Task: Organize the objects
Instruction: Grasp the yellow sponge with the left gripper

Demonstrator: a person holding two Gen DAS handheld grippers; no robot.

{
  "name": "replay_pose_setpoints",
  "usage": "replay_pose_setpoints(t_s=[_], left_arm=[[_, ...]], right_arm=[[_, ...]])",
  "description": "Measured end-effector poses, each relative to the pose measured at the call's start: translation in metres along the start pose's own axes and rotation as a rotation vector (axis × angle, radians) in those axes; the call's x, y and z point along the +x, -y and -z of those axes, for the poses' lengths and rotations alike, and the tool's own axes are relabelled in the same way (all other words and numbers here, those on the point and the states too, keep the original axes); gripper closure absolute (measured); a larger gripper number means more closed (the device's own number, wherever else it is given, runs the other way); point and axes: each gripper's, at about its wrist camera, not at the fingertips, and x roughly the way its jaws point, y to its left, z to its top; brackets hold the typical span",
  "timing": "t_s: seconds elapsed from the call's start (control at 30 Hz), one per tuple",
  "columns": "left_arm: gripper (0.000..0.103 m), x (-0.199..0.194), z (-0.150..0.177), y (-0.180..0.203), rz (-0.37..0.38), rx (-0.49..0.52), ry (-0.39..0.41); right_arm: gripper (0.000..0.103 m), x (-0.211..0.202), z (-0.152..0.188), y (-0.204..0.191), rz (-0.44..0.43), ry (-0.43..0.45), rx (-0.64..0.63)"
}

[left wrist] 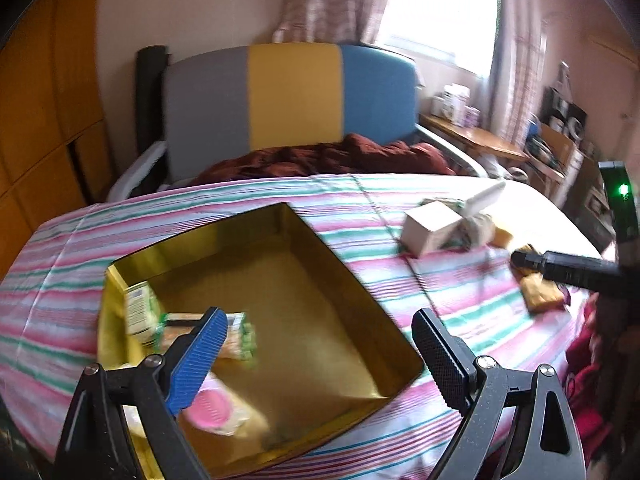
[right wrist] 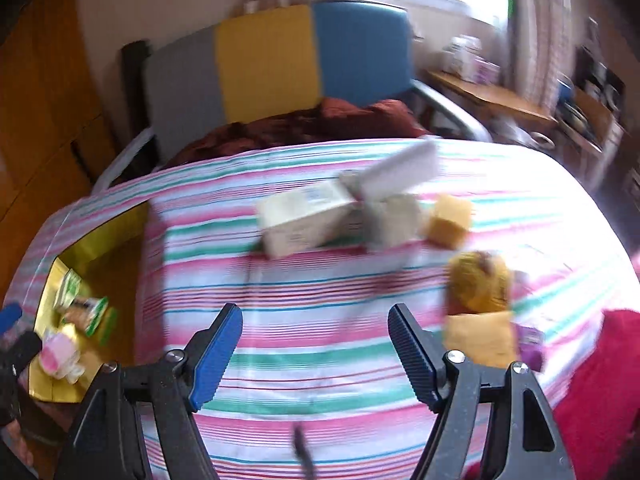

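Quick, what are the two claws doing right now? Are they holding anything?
Left claw: open, holding nothing, above the gold box.
Right claw: open, holding nothing, above the striped sheet.

Bright daylight floods from the window [left wrist: 436,12], overexposing it; motion blur smears both fisheye views, edges curved and dark.

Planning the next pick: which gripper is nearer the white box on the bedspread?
Right. The right gripper hangs open just short of the white box; the left gripper is over the gold tray, off to the side.
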Motion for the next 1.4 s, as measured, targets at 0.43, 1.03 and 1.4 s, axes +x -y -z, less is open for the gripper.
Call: replay_pose_setpoints(t_s=[0.43, 1.03, 1.4], left_arm=[[0.009, 0.047, -0.022, 0.114, 0.272, 0.268, -0.091], [0.009, 0.15, -0.02, 0.278, 0.602, 0.714, -0.185], [0.011, 0.178, -0.009, 0.339, 0.699, 0.854, -0.213]], right_arm=[[0.026, -0.009, -0.011, 0.155, 0.097, -0.01, 0.351], [0.025, 0.0, 0.007, 0.202, -0.096, 0.022, 0.58], [0.025, 0.006, 0.006, 0.207, -0.13, 0.019, 0.6]])
